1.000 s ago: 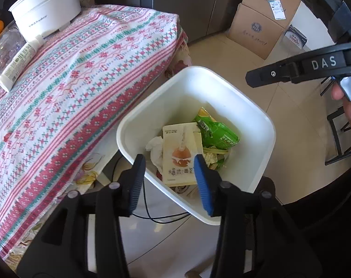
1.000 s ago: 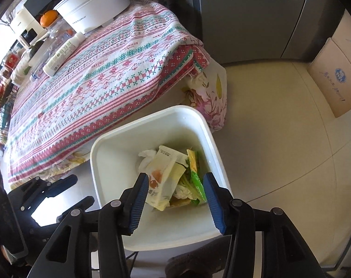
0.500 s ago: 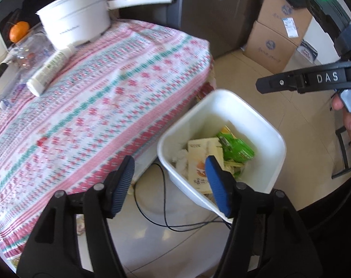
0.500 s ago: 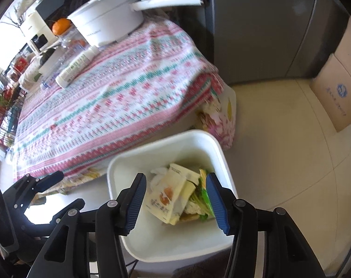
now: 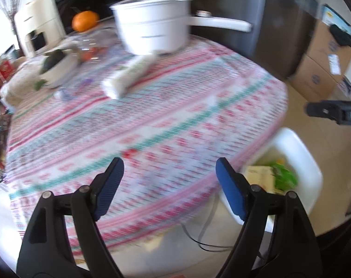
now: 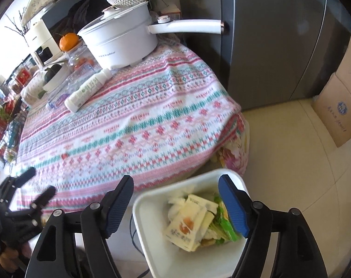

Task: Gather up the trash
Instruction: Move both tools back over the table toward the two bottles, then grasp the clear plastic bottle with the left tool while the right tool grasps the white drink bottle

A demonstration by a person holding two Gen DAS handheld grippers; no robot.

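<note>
A white trash bin [image 6: 152,238] stands on the floor beside the table and holds a cream carton [image 6: 187,224], a green wrapper [image 6: 226,228] and crumpled paper. It also shows in the left wrist view [image 5: 314,176]. A white bottle [image 6: 88,90] lies on the patterned tablecloth [image 6: 129,125]; it is blurred in the left wrist view [image 5: 129,76]. My left gripper [image 5: 169,185] is open and empty over the table edge. My right gripper [image 6: 175,203] is open and empty above the bin.
A white pot [image 6: 122,39] with a long handle stands at the table's far end, with an orange [image 6: 68,40], a bowl [image 6: 53,77] and clear containers beside it. A grey fridge [image 6: 268,34] and cardboard boxes [image 6: 340,108] stand to the right. A cable [image 5: 203,238] lies on the floor.
Both grippers have lifted and swung from over the bin towards the table. Their jaws have opened wider. The left view is now motion-blurred.
</note>
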